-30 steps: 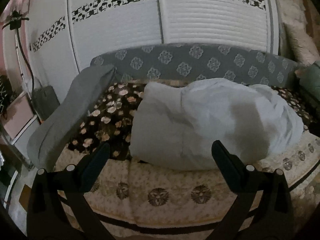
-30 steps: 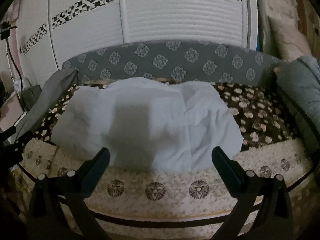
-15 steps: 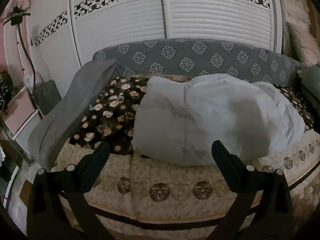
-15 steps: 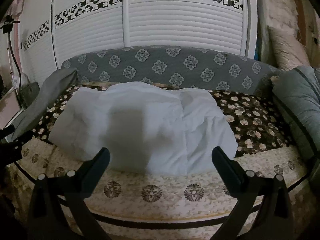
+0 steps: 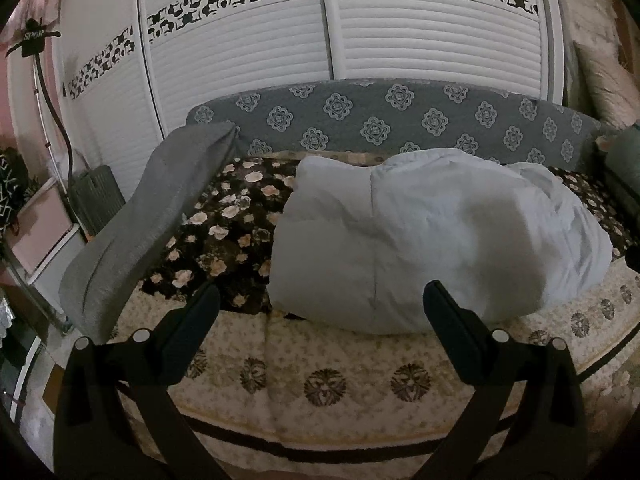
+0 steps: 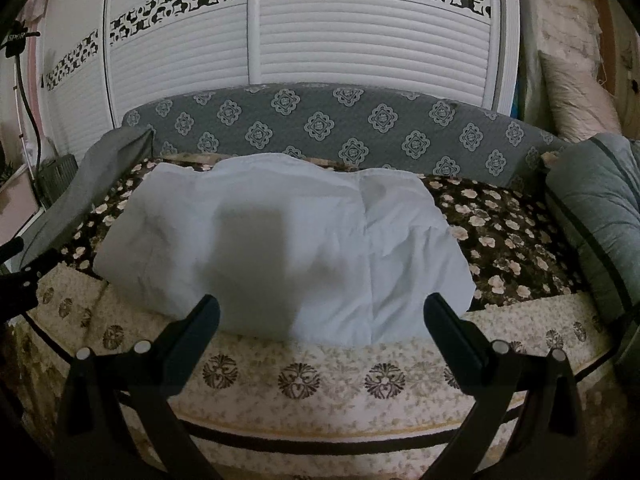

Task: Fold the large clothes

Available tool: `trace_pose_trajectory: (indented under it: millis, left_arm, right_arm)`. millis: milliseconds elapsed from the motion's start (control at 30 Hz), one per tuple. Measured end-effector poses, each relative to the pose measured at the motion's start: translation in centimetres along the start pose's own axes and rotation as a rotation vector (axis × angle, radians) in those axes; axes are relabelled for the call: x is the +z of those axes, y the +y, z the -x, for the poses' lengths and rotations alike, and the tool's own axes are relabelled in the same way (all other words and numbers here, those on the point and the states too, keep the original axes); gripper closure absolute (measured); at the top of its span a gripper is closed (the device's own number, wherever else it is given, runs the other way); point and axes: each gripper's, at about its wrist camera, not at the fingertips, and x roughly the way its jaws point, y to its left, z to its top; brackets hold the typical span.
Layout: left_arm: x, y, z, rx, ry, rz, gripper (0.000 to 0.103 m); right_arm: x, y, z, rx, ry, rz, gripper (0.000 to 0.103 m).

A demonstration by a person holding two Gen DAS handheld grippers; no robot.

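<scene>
While the white louvred wardrobe [image 5: 400,80] is filling the background, the bed [image 6: 320,392] is taking up most of both views, its dark floral cover [image 6: 508,236] lying behind a cream patterned border and a grey patterned headboard [image 5: 380,120] running along the far side. A grey bolster [image 5: 152,216] is leaning along the bed's left side, and a grey-green cushion [image 6: 596,220] is sitting at its right. The pale blue-white garment [image 5: 432,240] is lying in the middle of the bed as a bulky, already doubled-over bundle, its near edge just reaching the cream border.

It is looking padded and soft, probably light for its bulk but floppy and springy, so it is likely to be puffing back open and sliding over the cover. The near left corner and the near right corner, where layers are stacking, seem the best places to pinch, biting all layers together.

Open floral cover is lying to both sides of the bundle, giving room to sweep inward; the headboard is limiting any push away, and the front bed edge is a drop-off.

The left tongs [image 5: 320,320] and the right tongs [image 6: 320,320] are hanging spread wide above the near border, gripping nothing.
</scene>
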Motion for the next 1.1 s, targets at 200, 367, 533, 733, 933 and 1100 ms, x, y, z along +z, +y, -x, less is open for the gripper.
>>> trace_pose_trajectory:
  millis: [200,367,533,733,933,1100]
  left_arm:
    - [0.18,0.18,0.01,-0.002,0.002,0.002,0.003]
    - [0.19,0.24,-0.07,-0.001,0.006,0.0,0.003]
    - [0.13,0.27,0.07,0.0,0.005,0.002,0.003]
    - [0.03,0.33,0.09,0.0,-0.001,0.002,0.003]
    - [0.14,0.43,-0.15,-0.002,0.011,0.001,0.003]
    - [0.25,0.64,-0.4,-0.005,0.013,-0.004,0.003]
  right_arm:
    - [0.0,-0.14,-0.03,0.005,0.003,-0.005,0.002]
    - [0.01,-0.18,-0.03,0.005,0.002,-0.006,0.002]
    - [-0.03,-0.2,-0.08,0.006,0.004,-0.003,0.002]
    - [-0.03,-0.05,-0.01,-0.001,0.003,-0.004,0.002]
    - [-0.03,-0.27,0.08,-0.005,0.002,-0.005,0.002]
    - [-0.03,-0.21,0.02,-0.002,0.004,-0.003,0.002]
